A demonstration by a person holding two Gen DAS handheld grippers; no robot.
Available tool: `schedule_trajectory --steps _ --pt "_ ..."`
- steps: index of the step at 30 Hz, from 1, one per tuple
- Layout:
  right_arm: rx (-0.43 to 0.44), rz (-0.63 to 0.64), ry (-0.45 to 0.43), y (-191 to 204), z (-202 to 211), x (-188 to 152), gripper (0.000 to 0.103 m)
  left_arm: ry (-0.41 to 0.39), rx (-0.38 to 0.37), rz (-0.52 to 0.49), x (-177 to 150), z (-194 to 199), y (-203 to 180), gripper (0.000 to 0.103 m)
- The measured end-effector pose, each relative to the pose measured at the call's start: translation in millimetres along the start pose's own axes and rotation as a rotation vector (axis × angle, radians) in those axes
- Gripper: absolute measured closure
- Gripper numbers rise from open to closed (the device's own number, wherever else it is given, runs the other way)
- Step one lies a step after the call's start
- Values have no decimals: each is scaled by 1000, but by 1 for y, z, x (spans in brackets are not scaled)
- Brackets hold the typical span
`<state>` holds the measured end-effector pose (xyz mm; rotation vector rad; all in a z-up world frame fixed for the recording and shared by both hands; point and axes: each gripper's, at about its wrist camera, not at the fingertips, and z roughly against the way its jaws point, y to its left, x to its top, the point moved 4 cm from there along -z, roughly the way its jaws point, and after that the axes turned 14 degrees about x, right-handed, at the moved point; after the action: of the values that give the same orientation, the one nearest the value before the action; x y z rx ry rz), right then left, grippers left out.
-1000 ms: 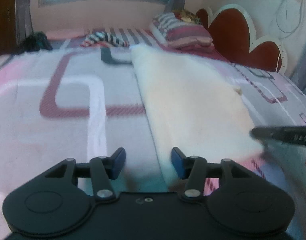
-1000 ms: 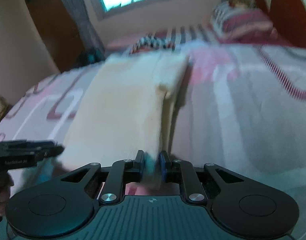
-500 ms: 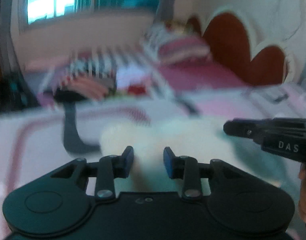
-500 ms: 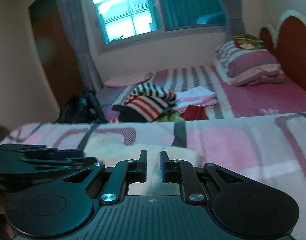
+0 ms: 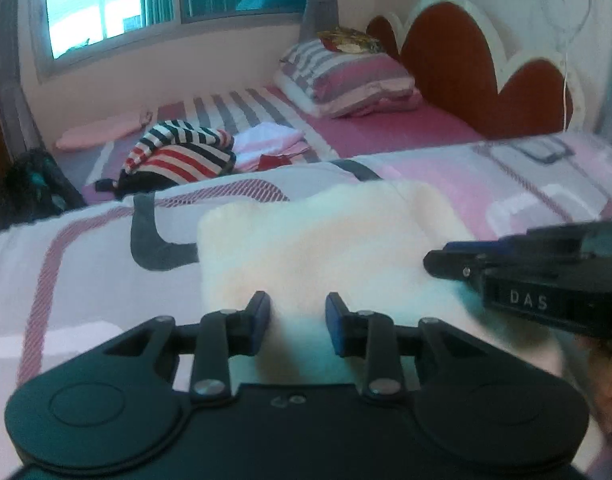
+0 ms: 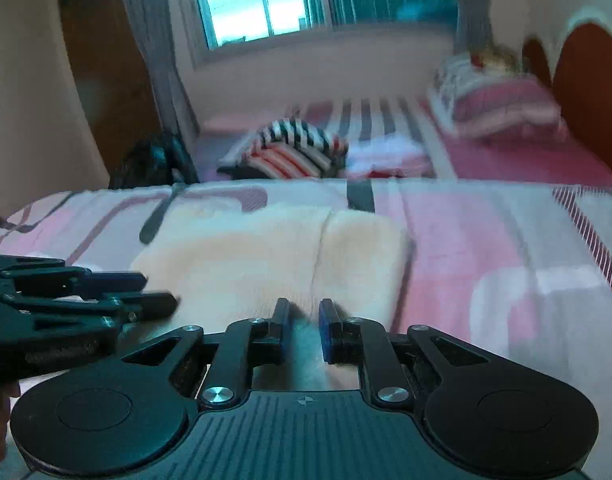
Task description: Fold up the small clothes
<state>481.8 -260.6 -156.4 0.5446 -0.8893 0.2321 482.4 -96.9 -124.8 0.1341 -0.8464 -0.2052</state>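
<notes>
Both jaws stand parted over the fluffy cream folded garment (image 5: 322, 248) on the pink patterned bedspread (image 5: 65, 264): left gripper (image 5: 297, 318), right gripper (image 6: 299, 326). Fold seemingly laid; next, flatten or refold.

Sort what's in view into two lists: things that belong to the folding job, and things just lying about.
For the job:
cream cloth, part-folded on the bedspread
left gripper, open over the cloth's near edge
right gripper, open over the cloth's near edge

Lying about:
striped garment
pink-white folded clothes
pillow
dark bag
</notes>
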Motion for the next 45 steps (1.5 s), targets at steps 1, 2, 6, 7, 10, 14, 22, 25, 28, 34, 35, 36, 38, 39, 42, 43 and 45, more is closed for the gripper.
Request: schedule_trajectory --steps 1,2,6,7,10,14,22,25,28,34,35,36,38,39,42,43,45 --pt "0 -19 5 1 2 3 89 6 8 -8 4 4 0 76" --pt "4 -35 -4 2 7 8 89 -4 8 -4 7 11 2 83" --pt "41 17 -80 27 48 13 89 -40 -35 38 -5 50 12 82" --pt "46 25 -70 33 58 7 89 -31 -46 46 -12 55 12 82" --pt "58 45 -7 51 69 -21 89 14 -69 36 -36 65 4 82" --pt "22 23 134 49 51 -65 89 78 -28 -48 -63 65 -18 81" --pt "2 19 82 74 93 -56 89 95 -34 -19 -72 97 -10 80" --pt "-2 4 104 82 104 -67 89 107 -31 -20 -79 101 -14 80" --pt "-18 -31 209 78 92 -93 89 124 -17 -28 -86 98 -18 80" --pt "-19 -26 163 77 96 -100 89 117 -6 -46 -87 101 -18 78" --pt "-16 -29 166 77 96 -99 89 110 -13 -29 -85 104 -14 70" --pt "-11 -31 169 76 97 -96 89 100 -6 -13 -84 106 -11 52" --pt "18 -60 185 71 101 -90 88 44 8 8 -80 111 -3 14" --pt "38 -79 200 70 102 -86 83 -3 2 20 -76 113 2 12" --pt "35 -78 154 61 111 -68 33 -1 -5 50 -66 105 14 16" --pt "42 -73 116 57 115 -61 33 3 -15 69 -62 100 19 18" --pt "56 -111 76 45 117 -48 33 25 -53 123 -55 89 28 27"
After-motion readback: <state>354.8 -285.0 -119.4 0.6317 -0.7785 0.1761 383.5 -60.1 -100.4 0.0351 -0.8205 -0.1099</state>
